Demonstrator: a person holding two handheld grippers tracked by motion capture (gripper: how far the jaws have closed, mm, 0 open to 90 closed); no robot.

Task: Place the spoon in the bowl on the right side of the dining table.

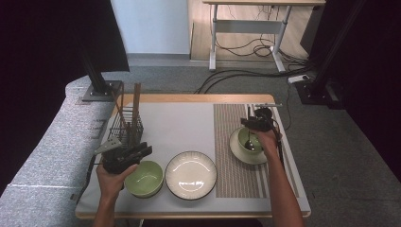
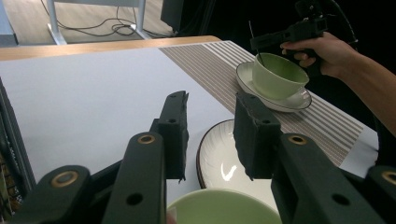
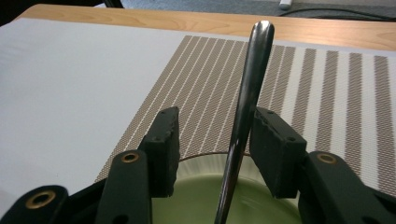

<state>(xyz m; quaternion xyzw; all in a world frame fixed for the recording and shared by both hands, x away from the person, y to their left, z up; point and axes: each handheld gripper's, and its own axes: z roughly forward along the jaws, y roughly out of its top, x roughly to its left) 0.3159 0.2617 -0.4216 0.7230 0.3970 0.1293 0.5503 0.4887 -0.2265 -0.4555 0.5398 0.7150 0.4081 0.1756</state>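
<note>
A slender polished metal spoon handle (image 3: 245,112) is seen standing in the small green ceramic bowl (image 1: 249,140), which is set on a cream saucer with a dark rim (image 1: 238,152) on the brown striped woven placemat (image 1: 231,142). The right hand-held gripper (image 3: 214,135) is positioned over this bowl with its jaws parted; the handle rises between them, nearer one pad, and contact cannot be confirmed. The left hand-held gripper (image 2: 211,128) is held open and empty above a second green bowl (image 1: 144,178), beside a white ribbed plate (image 1: 191,174). A black wire rack (image 1: 126,124) stands at the surface's left edge.
</note>
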